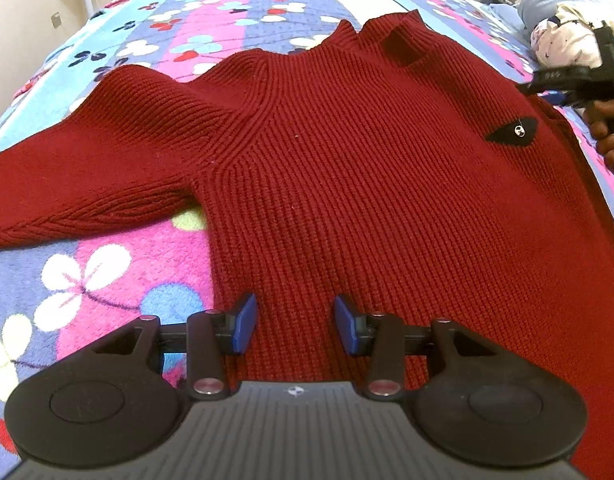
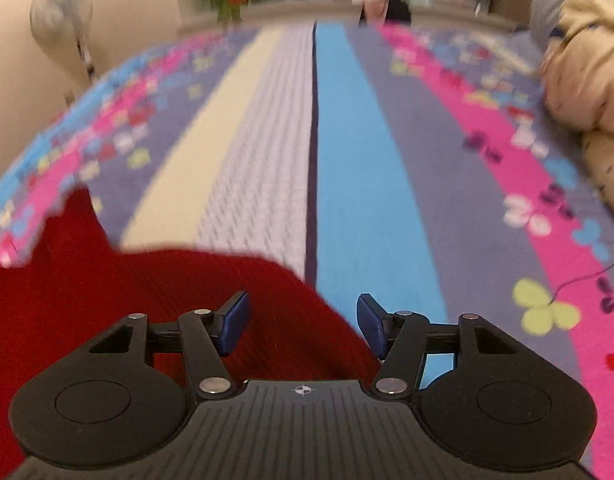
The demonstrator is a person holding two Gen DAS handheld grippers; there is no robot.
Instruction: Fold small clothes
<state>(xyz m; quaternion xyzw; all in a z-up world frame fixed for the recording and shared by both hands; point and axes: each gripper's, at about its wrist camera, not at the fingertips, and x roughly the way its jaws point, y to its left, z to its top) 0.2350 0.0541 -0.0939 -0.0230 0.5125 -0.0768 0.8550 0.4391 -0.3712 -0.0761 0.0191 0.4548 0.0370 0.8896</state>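
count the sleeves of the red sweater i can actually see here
1. The red sweater lies flat on the floral blanket, with one sleeve stretched out to the left in the left wrist view. The other sleeve is not visible, possibly hidden beyond the right edge.

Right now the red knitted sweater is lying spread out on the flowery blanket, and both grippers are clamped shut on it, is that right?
Not quite. The red knitted sweater does lie spread out on the flowery blanket, but neither gripper is clamped on it. The left wrist view shows the left gripper with its jaws apart above the knit, and the right wrist view shows the right gripper open too, holding nothing.
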